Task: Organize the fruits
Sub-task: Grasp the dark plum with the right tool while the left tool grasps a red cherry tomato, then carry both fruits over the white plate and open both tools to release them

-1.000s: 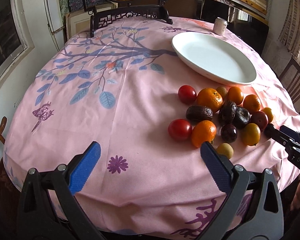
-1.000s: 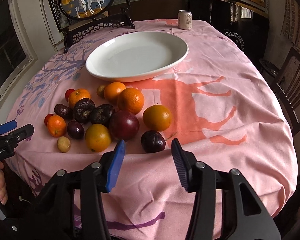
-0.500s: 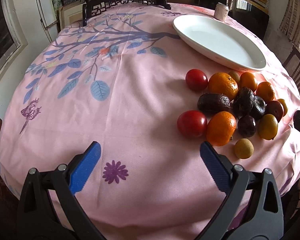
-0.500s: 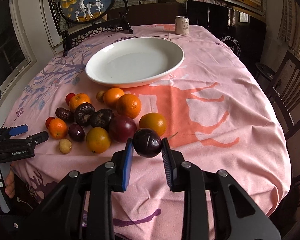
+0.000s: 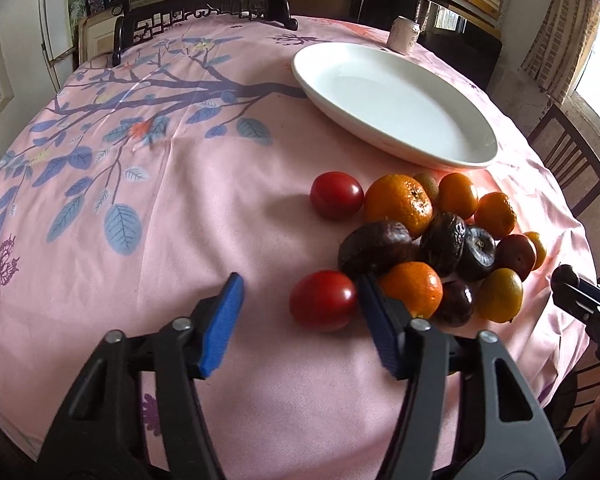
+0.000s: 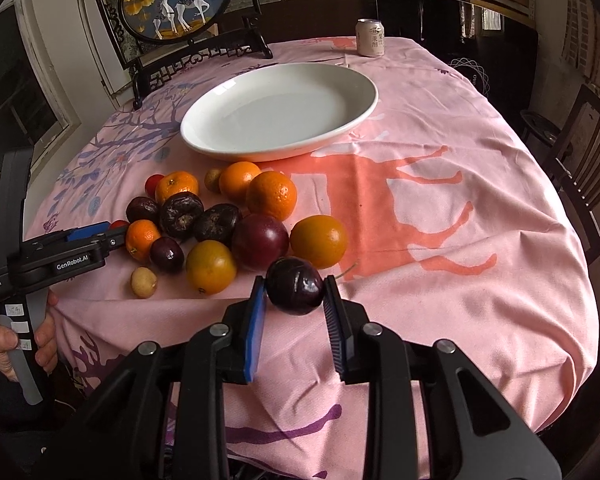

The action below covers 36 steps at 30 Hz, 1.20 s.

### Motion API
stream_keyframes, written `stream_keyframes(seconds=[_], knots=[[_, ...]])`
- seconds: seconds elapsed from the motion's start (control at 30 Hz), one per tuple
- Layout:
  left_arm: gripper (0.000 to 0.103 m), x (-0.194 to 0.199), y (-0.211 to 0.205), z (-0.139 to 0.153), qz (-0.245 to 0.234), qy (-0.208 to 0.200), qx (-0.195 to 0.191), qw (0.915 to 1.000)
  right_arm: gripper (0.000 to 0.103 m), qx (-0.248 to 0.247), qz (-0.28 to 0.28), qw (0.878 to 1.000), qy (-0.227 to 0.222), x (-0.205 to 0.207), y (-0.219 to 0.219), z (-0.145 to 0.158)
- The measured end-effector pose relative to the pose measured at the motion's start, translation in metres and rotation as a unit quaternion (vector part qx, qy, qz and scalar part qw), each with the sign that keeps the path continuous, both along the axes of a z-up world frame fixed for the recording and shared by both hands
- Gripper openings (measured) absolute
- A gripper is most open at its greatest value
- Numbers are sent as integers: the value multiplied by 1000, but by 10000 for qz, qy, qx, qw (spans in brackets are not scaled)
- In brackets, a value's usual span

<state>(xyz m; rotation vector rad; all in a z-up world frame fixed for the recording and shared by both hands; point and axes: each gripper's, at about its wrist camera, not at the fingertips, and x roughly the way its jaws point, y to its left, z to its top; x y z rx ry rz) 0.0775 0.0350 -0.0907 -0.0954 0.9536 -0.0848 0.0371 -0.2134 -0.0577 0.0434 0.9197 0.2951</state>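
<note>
A pile of fruit lies on the pink tablecloth below an empty white plate: oranges, dark plums, wrinkled dark fruits and two red tomatoes. My left gripper is open, its jaws on either side of the near red tomato, the right jaw against an orange. My right gripper is shut on a dark plum and holds it above the cloth, just before the pile. The left gripper also shows in the right wrist view.
A drinks can stands behind the plate. A dark framed deer screen stands at the table's back edge. Wooden chairs are to the right. The table's rim falls away close to both grippers.
My right gripper closed on the dark plum and lifted it. My left gripper moved forward to the pile and its jaws narrowed around the near tomato.
</note>
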Motion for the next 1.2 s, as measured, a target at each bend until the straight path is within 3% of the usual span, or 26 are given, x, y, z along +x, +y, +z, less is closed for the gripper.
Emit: stream_keyframes(seconds=[0.03,0.07,0.27,0.47,0.57,0.7,0.9,1.0,1.13,1.17,1.2], knots=[[33,-1,-1,0,-50,13,-18,10000,29,9,3,10000,-5,0,0,1],[32,-3,-3,0,-57,5,37,10000,29,17,0,10000,-9,-1,0,1],[32,-13,-2,6,13,52,-21,10000,29,16,14,10000,-72,-1,1,7],[32,-10,-5,44,-105,-185,-8,9998,29,137,168,9994,-268,22,1,25],[32,26,-14,70,-266,-216,20,9994,29,-22,370,9975,-600,55,8,48],[32,113,-31,92,-207,-91,105,9997,29,-79,621,9953,-744,128,22,68],[32,242,-56,69,16,467,-11,9989,29,-143,623,9980,0,253,41,39],[32,272,-59,54,112,662,-158,9976,29,-181,547,9977,357,289,43,18],[32,287,-64,44,79,793,-214,9966,30,-305,592,9969,423,306,47,8],[36,287,-64,44,93,777,-208,9967,39,-302,583,9968,458,308,47,7],[50,286,-62,46,106,751,-236,9968,45,-290,564,9968,479,309,46,6]])
